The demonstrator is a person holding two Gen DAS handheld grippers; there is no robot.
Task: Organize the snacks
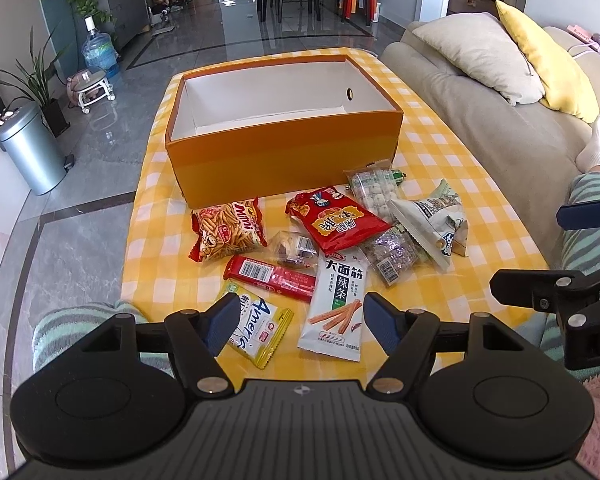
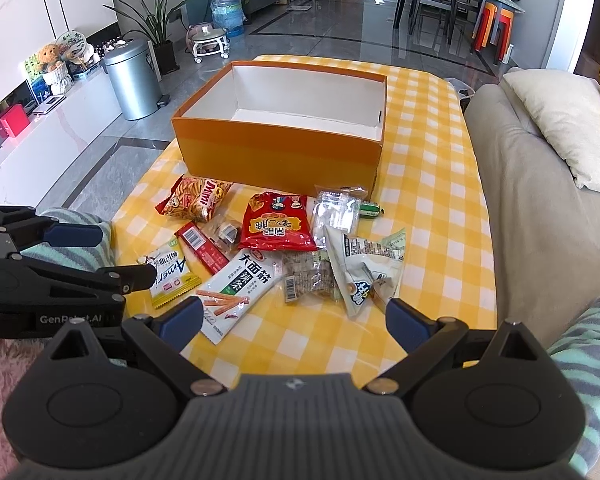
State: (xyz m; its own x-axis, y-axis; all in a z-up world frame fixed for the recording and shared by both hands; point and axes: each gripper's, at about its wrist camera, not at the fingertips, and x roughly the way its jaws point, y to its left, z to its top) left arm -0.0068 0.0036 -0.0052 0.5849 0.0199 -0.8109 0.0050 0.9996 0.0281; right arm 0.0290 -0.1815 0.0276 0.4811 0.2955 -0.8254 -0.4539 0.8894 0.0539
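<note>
The left gripper [image 1: 300,322] and the right gripper [image 2: 294,320] both hang above the near edge of the table [image 1: 452,152], jaws spread wide, holding nothing. The snack packets [image 1: 332,222] lie scattered on the checked cloth, just in front of the open orange box [image 1: 284,156], which stands farther away.

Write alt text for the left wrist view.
An empty orange box sits on a yellow checked tablecloth, with snack packets scattered loose in front of it. The left tongs hang open and empty above the nearest packets, and the right tongs show at the right edge.
</note>
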